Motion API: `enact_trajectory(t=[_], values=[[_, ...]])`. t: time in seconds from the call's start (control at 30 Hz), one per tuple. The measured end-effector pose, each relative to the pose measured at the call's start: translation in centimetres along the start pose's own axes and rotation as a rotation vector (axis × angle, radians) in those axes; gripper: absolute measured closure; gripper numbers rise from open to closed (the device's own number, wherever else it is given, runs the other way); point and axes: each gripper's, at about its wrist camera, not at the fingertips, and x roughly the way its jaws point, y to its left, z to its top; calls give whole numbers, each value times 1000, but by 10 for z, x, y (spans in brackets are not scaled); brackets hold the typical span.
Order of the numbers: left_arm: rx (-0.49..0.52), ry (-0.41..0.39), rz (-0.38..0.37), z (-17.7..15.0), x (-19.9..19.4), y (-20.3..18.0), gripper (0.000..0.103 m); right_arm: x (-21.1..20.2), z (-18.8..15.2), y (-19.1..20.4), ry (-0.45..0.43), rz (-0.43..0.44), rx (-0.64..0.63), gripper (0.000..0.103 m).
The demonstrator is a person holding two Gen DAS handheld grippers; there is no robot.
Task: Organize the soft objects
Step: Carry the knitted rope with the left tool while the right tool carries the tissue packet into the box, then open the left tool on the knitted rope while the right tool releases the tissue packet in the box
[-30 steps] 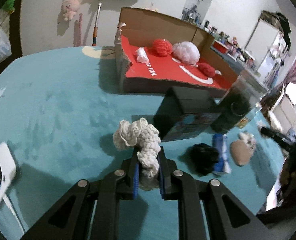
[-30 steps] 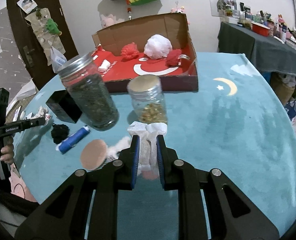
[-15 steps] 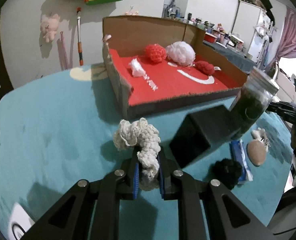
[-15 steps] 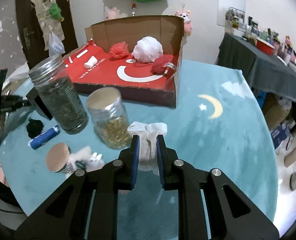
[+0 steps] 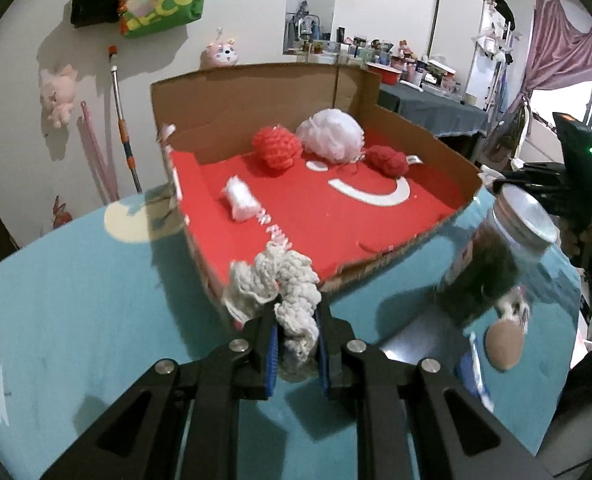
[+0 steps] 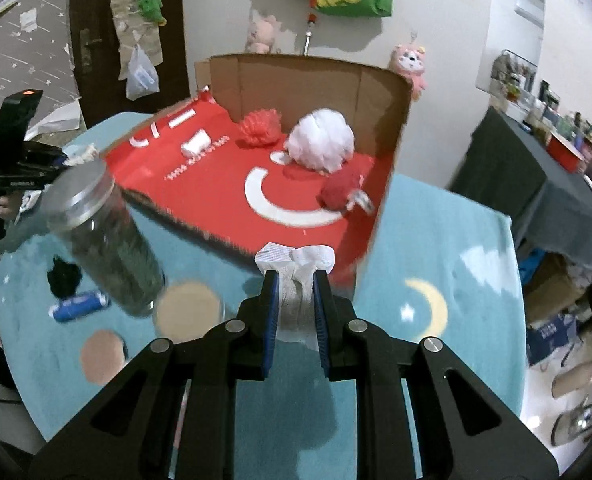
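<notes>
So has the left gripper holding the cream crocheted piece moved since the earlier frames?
Yes. The left gripper, shut on the cream crocheted piece, has closed in on the cardboard box with the red floor, whose near edge now sits just beyond the yarn.

surface: teal table (image 6: pixel 455 248) | on it: cardboard box (image 6: pixel 303 80), jar (image 6: pixel 108 240), blue tube (image 6: pixel 78 306)

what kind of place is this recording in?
Most likely a lived-in room at home, not a lab: plush toys hang on the wall, a teal moon-and-cloud cloth covers the table, and a cluttered side table stands near a pink curtain.
</notes>
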Motion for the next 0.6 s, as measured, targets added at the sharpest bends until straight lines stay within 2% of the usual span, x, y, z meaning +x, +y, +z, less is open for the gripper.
enact_trajectory(t=[0.1, 0.23, 0.6], values=[[11, 1, -11, 16, 5, -4, 87, 10, 17, 0, -3, 14, -9, 87], [-6, 38, -11, 35, 22, -6, 87, 31, 35, 5, 28, -11, -25, 87], [-32, 197, 68, 63, 87, -6, 87, 99, 61, 9, 215, -93, -41, 87]])
